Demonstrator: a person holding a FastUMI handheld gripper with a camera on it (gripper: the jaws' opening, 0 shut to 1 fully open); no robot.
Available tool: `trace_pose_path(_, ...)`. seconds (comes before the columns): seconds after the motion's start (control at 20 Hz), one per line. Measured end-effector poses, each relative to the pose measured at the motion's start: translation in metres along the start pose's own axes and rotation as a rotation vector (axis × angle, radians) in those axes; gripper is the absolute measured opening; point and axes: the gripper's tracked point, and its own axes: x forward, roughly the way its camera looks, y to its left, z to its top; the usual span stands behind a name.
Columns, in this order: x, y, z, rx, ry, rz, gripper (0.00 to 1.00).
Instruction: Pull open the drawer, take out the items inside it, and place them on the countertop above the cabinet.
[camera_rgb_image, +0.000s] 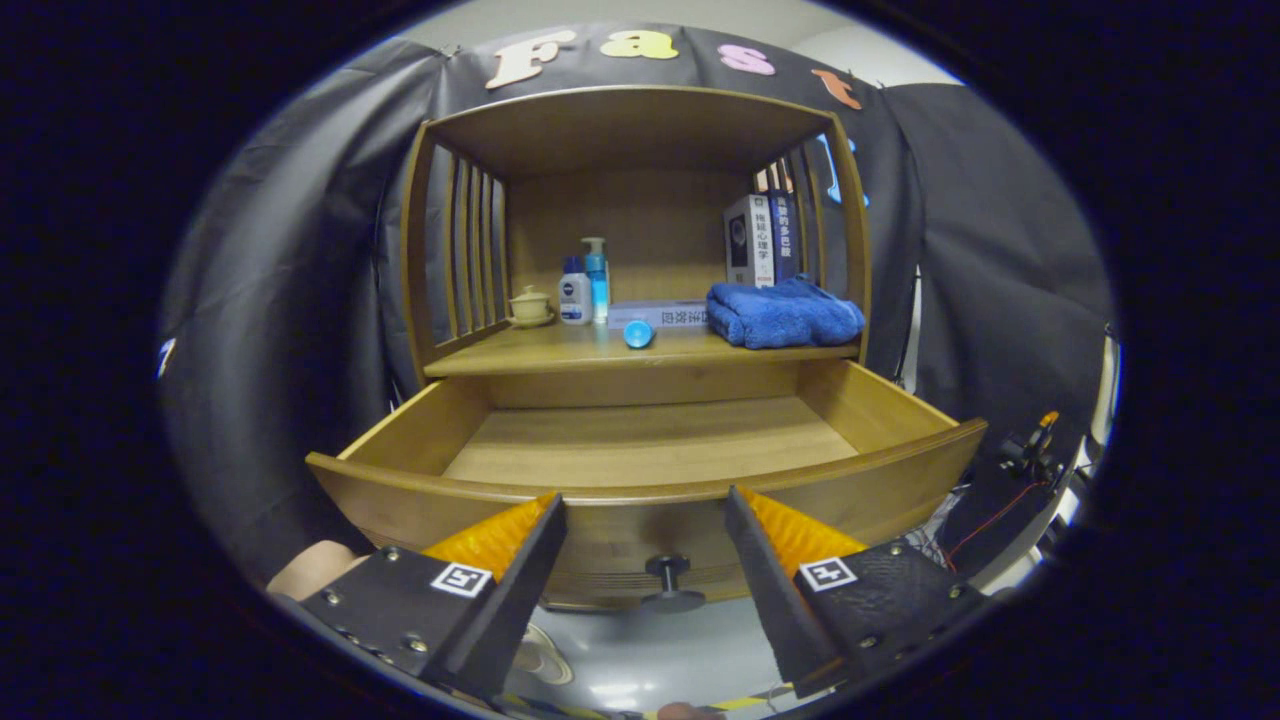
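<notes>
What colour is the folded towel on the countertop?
Blue; the towel shows clearly in the gripper view, far beyond the open jaws.

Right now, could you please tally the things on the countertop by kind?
Bottles: 2
Books: at least 3
Towel: 1
Cup: 1
Blue ball: 1
Total: at least 8
The gripper is open before the drawer.

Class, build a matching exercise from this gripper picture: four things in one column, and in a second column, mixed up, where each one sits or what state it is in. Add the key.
Things:
1. drawer
2. blue towel
3. lidded cup
4. gripper

Place or state:
A. folded, right end of the countertop
B. open, fingers either side of the drawer knob
C. pulled out
D. left end of the countertop, beside the bottles

Pairs: 1-C, 2-A, 3-D, 4-B
</notes>
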Motion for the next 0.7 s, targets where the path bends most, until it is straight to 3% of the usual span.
trace_pose_path(0.7,0.011,-0.006,0.004,-0.029,0.016,0.031,0.97)
